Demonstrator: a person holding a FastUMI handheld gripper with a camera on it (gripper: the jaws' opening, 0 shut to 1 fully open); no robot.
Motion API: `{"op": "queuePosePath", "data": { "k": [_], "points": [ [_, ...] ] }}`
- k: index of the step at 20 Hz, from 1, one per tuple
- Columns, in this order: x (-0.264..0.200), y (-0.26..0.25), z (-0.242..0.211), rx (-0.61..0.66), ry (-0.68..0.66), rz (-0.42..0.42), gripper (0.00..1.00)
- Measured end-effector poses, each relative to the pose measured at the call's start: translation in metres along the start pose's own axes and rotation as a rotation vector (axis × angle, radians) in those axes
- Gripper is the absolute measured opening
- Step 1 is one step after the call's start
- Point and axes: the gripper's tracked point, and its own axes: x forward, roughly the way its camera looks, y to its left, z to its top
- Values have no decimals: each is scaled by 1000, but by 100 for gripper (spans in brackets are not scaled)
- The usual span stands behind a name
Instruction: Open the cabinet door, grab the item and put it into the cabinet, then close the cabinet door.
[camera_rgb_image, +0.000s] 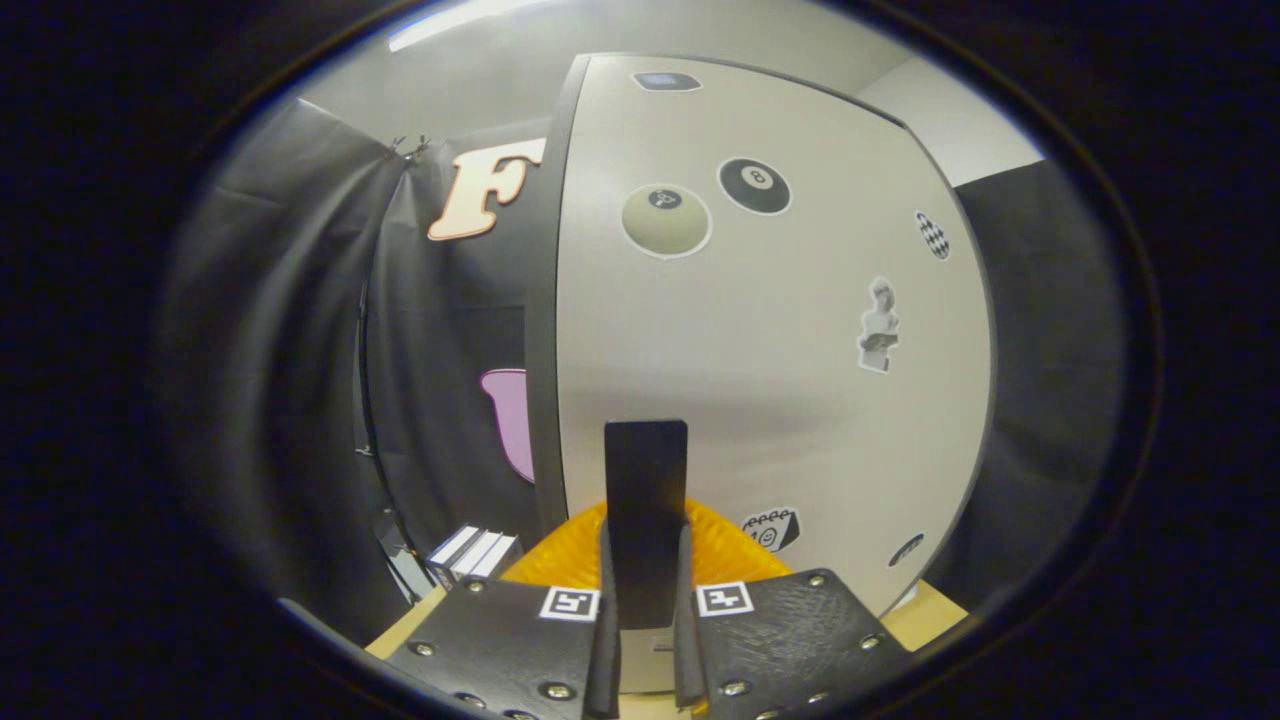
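My gripper (645, 640) sits low in front of a white cabinet door (780, 380), which carries several stickers and has a dark left edge (545, 330). A flat black bar (646, 510) stands upright between my fingers, and both press on its sides. It rises against the door face; I cannot tell whether it is fixed to the door. An orange ribbed object (560, 555) lies just ahead of the fingers, partly hidden behind the bar and the gripper body.
Black cloth walls hang to the left and right of the cabinet. A few white and dark boxes (472, 553) stand on the tan table (925, 620) left of the orange object, near the door's edge.
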Motion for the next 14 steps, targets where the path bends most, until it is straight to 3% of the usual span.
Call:
{"op": "queuePosePath", "data": {
  "k": [14],
  "points": [
    [-101, -51, 10, 12, 18, -125, 21]
  ]
}}
